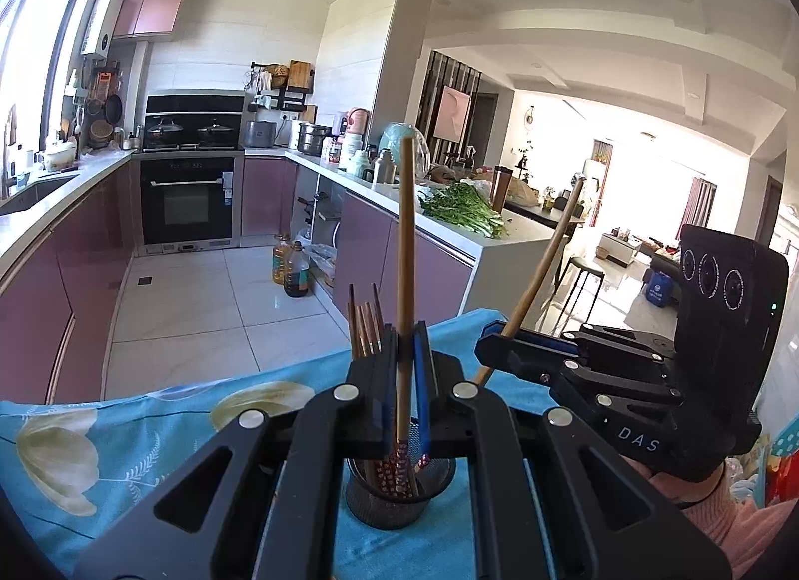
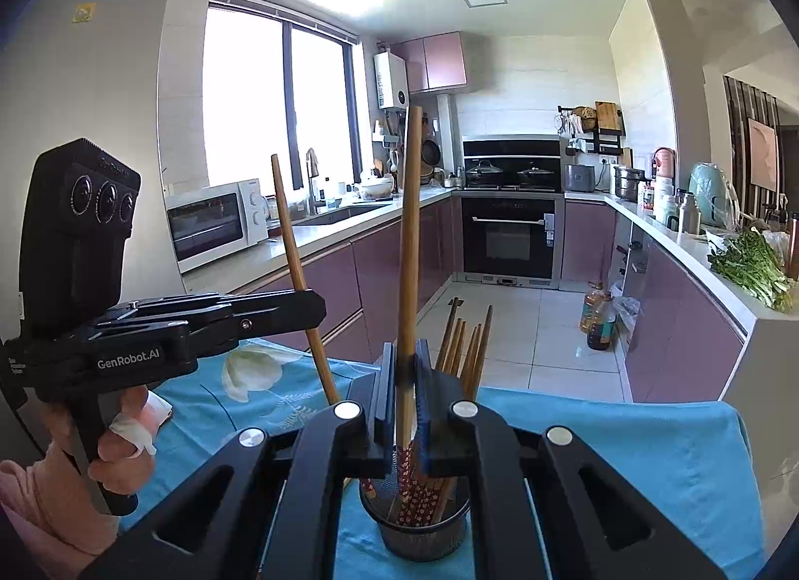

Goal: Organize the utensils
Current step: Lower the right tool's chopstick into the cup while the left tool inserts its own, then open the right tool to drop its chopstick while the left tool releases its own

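Over the mesh holder (image 1: 399, 490) on the blue floral cloth (image 1: 125, 430), left gripper (image 1: 407, 345) and right gripper (image 2: 405, 370) each clamp one bamboo chopstick (image 1: 407, 240) upright, tips lowered inside for dropping among the others.

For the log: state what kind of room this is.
A home kitchen, open to a living area: a black built-in oven under two lidded pots, mauve glossy cabinets, a white countertop microwave beside the sink.
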Demonstrator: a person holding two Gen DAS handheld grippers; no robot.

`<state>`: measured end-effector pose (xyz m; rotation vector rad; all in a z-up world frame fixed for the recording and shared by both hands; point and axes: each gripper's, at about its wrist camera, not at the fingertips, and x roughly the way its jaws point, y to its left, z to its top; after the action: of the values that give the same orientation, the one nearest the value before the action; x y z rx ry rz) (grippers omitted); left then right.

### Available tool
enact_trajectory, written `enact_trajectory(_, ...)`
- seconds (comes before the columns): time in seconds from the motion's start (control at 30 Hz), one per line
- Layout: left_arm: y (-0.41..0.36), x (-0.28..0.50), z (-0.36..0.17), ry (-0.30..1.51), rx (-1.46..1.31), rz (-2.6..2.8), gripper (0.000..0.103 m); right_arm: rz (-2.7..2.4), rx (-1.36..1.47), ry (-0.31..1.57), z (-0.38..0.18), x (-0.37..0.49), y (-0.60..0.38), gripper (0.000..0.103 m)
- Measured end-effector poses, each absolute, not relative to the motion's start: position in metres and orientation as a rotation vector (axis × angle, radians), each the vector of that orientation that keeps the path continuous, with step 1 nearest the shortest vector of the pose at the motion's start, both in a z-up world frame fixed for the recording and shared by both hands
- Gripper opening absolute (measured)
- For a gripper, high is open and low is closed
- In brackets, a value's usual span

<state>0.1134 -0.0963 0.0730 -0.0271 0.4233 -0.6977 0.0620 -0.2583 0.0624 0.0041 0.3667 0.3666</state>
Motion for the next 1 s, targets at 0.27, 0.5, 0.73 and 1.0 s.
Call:
enact_trajectory(0.27,-0.117,0.125,0.046,0.523,0.052,-0.693,0.007,0.364,0.019,0.476,0.033,0.087,-0.257,0.006)
enact_trajectory(0.5,-0.121,0.133,0.028,0.615,0.100,-0.716,0.007,0.370,0.028,0.555,0.016,0.098,-0.254,0.006)
enact_trajectory(0.73,-0.125,0.144,0.013,0.682,0.097,-0.712,0.007,0.372,0.041,0.606,0.003,0.107,-0.252,0.006)
enact_trajectory(1.0,-0.130,0.156,0.009,0.695,0.089,-0.694,0.008,0.364,0.079,0.621,0.000,0.114,-0.253,0.006)
